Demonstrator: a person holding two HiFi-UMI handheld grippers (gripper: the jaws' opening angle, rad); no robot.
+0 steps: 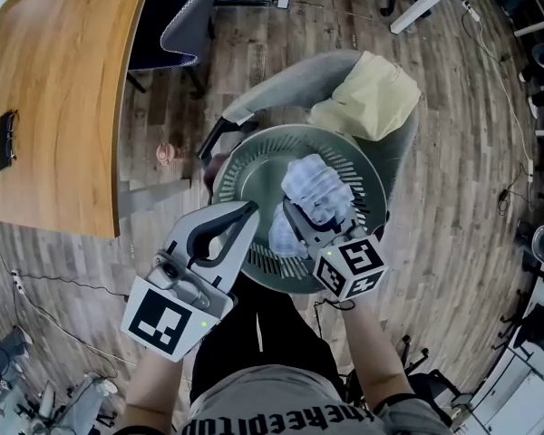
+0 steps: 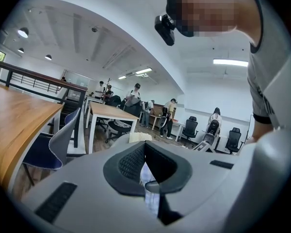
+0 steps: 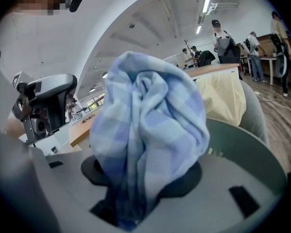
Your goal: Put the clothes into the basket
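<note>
Tabletop of pale wood (image 1: 54,98) fills the left edge of the head view. Beside it the left gripper (image 1: 247,212) points at the near-left edge of the basket (image 1: 254,161), its jaws together with nothing clamped between them. The round grey-green basket sits on a grey chair (image 1: 290,80). Over its slatted inside hangs the blue-and-white checked cloth (image 1: 315,188), bunched up and pinched in the right gripper (image 1: 293,214), whose jaws are closed on the fabric. Whether the cloth touches the basket's floor cannot be told. Farther right, a cream cloth (image 1: 372,98) lies on the chair just behind the basket's far rim.
</note>
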